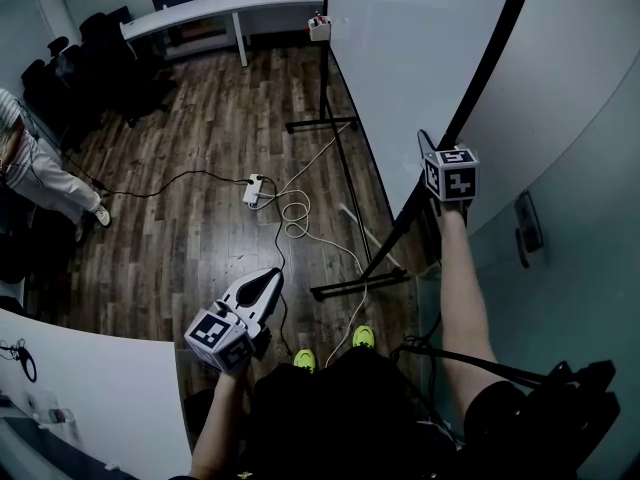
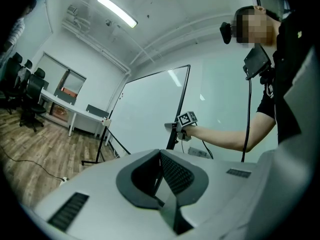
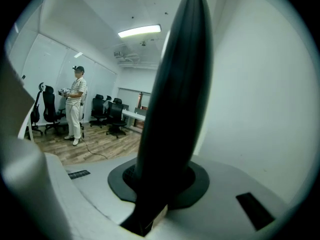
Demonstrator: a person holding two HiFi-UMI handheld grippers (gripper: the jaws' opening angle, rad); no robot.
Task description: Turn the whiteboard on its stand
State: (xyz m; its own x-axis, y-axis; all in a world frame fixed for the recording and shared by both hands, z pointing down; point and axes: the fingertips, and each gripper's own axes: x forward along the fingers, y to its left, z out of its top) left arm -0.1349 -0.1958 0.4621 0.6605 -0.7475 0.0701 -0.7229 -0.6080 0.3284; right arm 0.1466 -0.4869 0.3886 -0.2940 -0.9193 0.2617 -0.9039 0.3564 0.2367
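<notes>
whiteboard (image 1: 400, 68) cut off above, its dark edge hiding right claw (image 1: 438, 154) tips

Dark wood-plank flooring (image 1: 190, 138) is stretching across an office where a long white desk (image 1: 225, 13) is standing against the far wall and black office chairs (image 1: 110, 63) are crowding the corner beside it. A white power strip (image 1: 254, 190) is lying on the boards, with a pale cable (image 1: 300, 213) looping away from it. Overhead, a strip light (image 2: 117, 11) is glowing on the white ceiling, while a person in light trousers (image 3: 76, 104) is standing near the chairs.
</notes>
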